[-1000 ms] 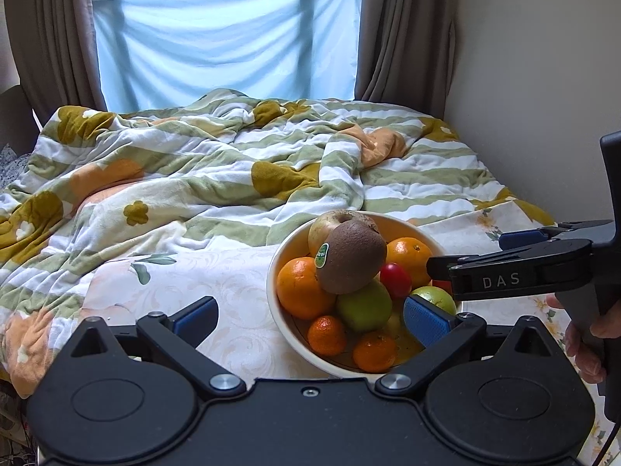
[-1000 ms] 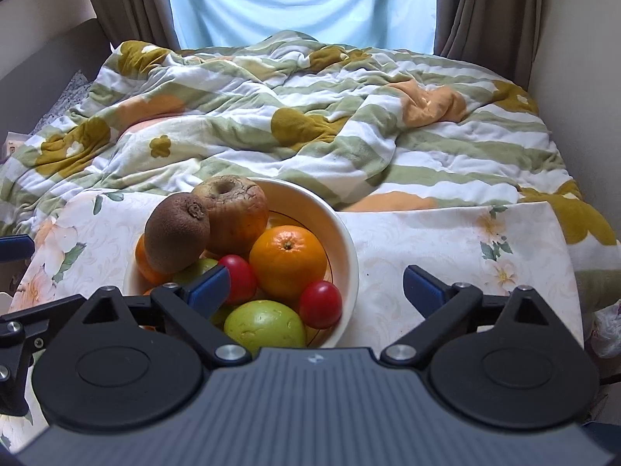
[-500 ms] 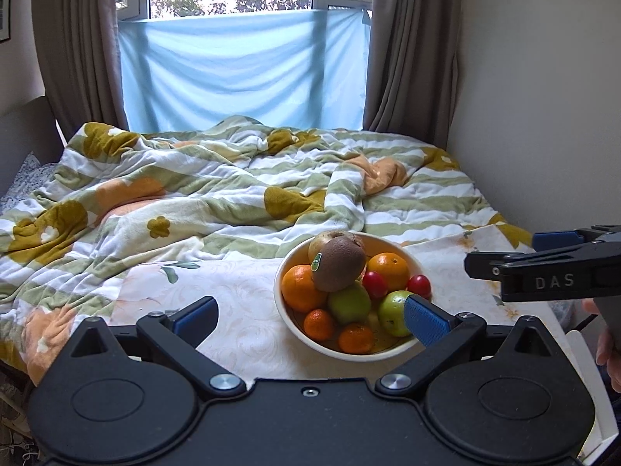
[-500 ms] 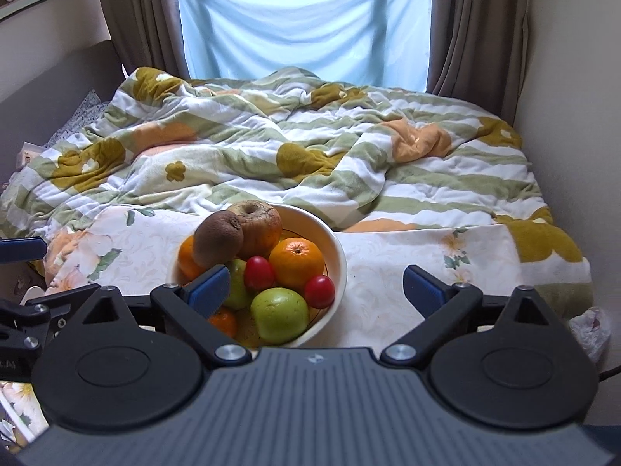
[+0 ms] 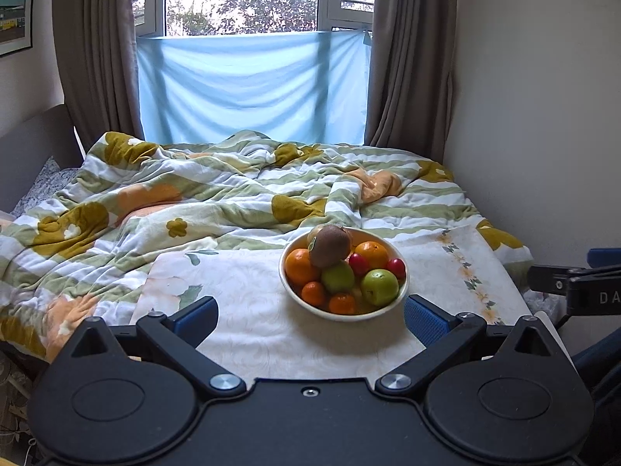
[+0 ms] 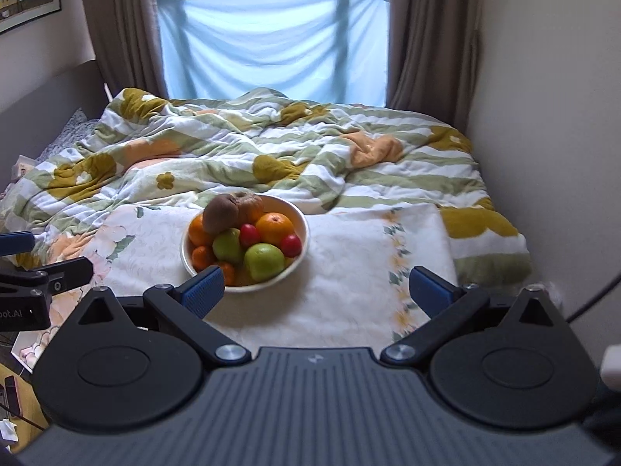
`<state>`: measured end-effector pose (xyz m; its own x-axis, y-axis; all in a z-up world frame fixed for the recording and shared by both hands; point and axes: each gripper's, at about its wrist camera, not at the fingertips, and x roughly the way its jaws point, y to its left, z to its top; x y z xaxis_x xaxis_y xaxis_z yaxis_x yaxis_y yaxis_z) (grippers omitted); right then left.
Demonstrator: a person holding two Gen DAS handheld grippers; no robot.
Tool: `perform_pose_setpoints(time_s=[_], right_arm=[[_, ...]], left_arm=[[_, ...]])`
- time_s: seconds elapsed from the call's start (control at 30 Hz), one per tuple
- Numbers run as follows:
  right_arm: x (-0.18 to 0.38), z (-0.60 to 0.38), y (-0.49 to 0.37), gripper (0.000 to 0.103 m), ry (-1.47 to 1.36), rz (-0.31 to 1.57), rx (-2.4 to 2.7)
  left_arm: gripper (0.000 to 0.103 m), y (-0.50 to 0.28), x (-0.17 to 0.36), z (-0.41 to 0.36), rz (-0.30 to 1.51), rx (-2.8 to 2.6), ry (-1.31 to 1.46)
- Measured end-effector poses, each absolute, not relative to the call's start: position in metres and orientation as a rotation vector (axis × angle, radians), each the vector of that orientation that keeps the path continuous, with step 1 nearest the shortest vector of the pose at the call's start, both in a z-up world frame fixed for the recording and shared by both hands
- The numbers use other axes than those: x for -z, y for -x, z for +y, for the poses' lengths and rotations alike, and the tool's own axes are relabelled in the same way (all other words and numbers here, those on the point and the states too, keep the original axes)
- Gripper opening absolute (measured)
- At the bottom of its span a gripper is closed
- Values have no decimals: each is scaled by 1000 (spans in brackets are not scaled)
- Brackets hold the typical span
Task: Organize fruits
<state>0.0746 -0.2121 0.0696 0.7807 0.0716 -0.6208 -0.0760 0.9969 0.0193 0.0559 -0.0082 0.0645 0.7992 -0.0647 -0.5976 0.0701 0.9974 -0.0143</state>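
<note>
L wrist: my left gripper (image 5: 310,320) spread wide, nothing in it; fruit bowl (image 5: 343,312) on floral cloth (image 5: 248,299) ahead, apart from fingers. R wrist: right gripper (image 6: 316,291) also wide, empty; bowl (image 6: 300,248) just past left fingertip (image 6: 203,289).

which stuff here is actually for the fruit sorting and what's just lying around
For the job:
- white bowl
- kiwi on top of the pile
- oranges
- green apples
- small red fruits
- left claw and right claw, both open and empty

Just lying about:
- striped floral quilt
- floral cloth under the bowl
- curtains
- blue window sheet
</note>
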Motion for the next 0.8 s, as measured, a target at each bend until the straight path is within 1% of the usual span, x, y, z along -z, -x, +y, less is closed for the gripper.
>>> perform_pose_setpoints(time_s=[0.3,0.8], right_arm=[[-66,-219,-29,103,-24,687,-45],[-62,-217,-10,103,-23,695,-40]], left_arm=[[103,-29,-63,-10,653,52,-16],[103,-10,-62,-12,649,37,-32]])
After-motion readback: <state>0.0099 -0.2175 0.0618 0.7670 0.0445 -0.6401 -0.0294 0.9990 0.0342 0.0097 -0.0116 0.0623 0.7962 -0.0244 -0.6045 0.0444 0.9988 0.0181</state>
